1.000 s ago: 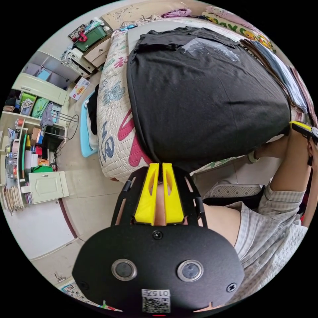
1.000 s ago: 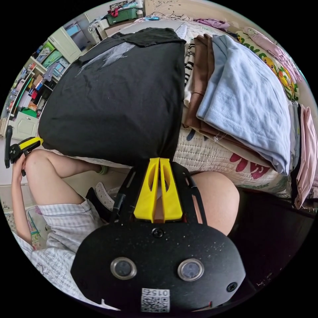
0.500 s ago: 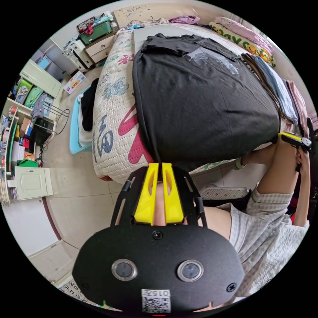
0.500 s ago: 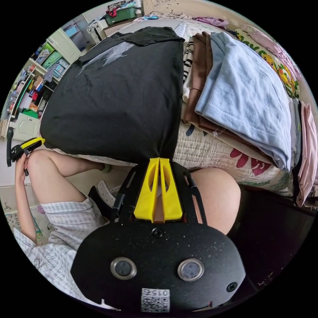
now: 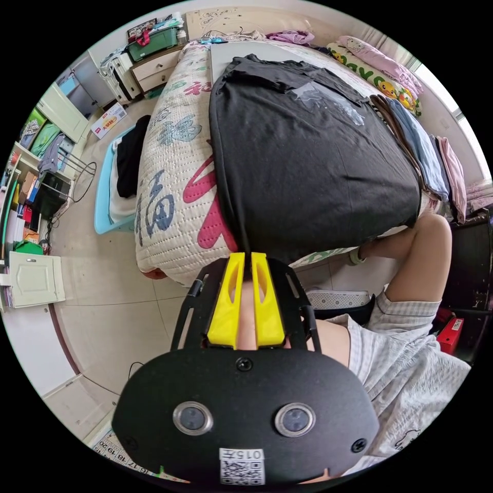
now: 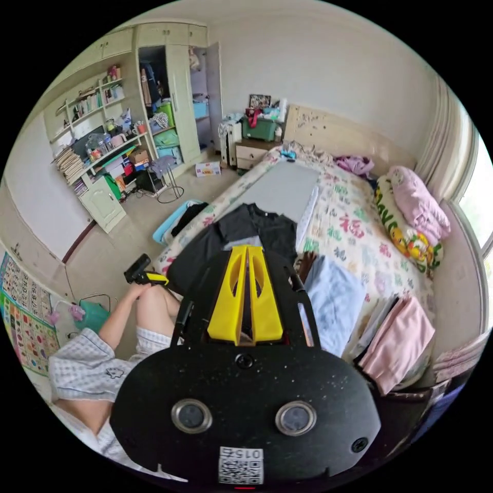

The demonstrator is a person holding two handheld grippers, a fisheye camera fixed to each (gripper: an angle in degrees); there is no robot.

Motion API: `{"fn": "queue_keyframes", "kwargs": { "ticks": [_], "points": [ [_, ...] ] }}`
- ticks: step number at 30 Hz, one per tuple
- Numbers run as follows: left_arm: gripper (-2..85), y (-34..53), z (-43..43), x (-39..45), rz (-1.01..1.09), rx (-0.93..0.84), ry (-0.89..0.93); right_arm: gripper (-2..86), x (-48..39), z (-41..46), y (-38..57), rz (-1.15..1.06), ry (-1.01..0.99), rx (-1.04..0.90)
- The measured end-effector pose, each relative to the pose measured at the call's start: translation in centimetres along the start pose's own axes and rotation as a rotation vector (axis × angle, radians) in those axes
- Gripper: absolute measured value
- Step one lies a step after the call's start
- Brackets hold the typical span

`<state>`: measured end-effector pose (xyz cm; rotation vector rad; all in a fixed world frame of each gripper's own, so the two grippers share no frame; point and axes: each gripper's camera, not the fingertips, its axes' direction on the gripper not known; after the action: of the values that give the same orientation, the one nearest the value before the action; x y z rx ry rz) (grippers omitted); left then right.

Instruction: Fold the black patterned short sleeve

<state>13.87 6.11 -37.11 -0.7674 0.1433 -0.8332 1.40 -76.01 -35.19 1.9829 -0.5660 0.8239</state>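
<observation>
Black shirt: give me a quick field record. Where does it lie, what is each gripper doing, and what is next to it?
shirt: black shirt spread flat on the bed quilt, print up
left gripper: jaws shut on the near hem corner
right gripper: high over the bed, jaws close together; any cloth between them unclear
beside shirt: light blue garment, folded; pink garment beyond it
progress: no fold made yet
</observation>
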Motion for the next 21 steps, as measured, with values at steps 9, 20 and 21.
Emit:
{"fn": "queue_keyframes", "kwargs": {
  "ticks": [9,20,21],
  "points": [
    [1.5,-0.8,0.2,0.2,0.039,0.009,-0.118,-0.6,-20.5,-15.4,-8.1,-0.056,0.255,0.251],
    [1.1,-2.0,0.1,-5.1,-0.031,0.053,0.124,-0.7,-26.3,-11.7,-11.9,-0.115,0.281,0.2],
    [1.0,-2.4,0.2,-5.5,-0.039,0.053,0.138,-0.7,-25.8,-11.4,-12.3,-0.109,0.284,0.201]
  ]
}}
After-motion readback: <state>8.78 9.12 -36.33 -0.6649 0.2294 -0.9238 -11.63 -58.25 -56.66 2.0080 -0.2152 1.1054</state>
